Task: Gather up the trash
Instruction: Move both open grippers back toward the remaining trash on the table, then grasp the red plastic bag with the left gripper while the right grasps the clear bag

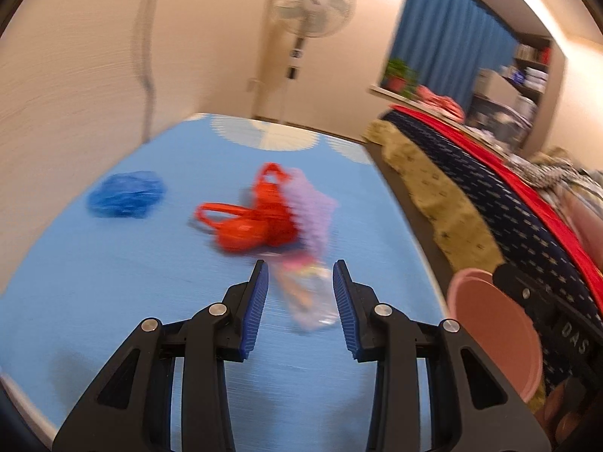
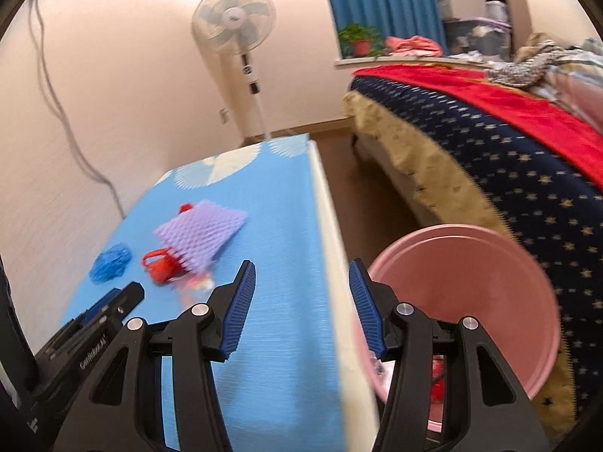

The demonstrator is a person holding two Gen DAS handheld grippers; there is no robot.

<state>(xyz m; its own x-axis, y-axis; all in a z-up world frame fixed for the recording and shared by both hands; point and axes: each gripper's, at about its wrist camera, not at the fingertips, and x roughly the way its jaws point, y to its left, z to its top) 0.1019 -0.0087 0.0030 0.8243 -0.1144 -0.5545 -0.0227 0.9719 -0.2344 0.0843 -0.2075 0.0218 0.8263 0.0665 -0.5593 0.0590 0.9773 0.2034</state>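
On the blue tablecloth (image 1: 113,282) lie a crumpled blue plastic bag (image 1: 126,194), a red plastic bag (image 1: 252,222), a purple foam net (image 1: 314,207) and a clear plastic wrapper (image 1: 305,297). My left gripper (image 1: 300,282) is open, its jaws either side of the clear wrapper and just short of it. My right gripper (image 2: 301,282) is open and empty, above the table's right edge. The pink bin (image 2: 463,301) stands beside the table, to the right of my right gripper, with some trash inside. The purple net (image 2: 199,237), red bag (image 2: 162,267) and blue bag (image 2: 111,263) also show in the right wrist view.
A bed with a navy starred cover (image 2: 490,173) and red blanket stands right of the bin. A standing fan (image 2: 235,30) is beyond the table by the wall. A cable (image 2: 68,120) hangs down the wall at left. The left gripper's body (image 2: 75,339) shows at lower left.
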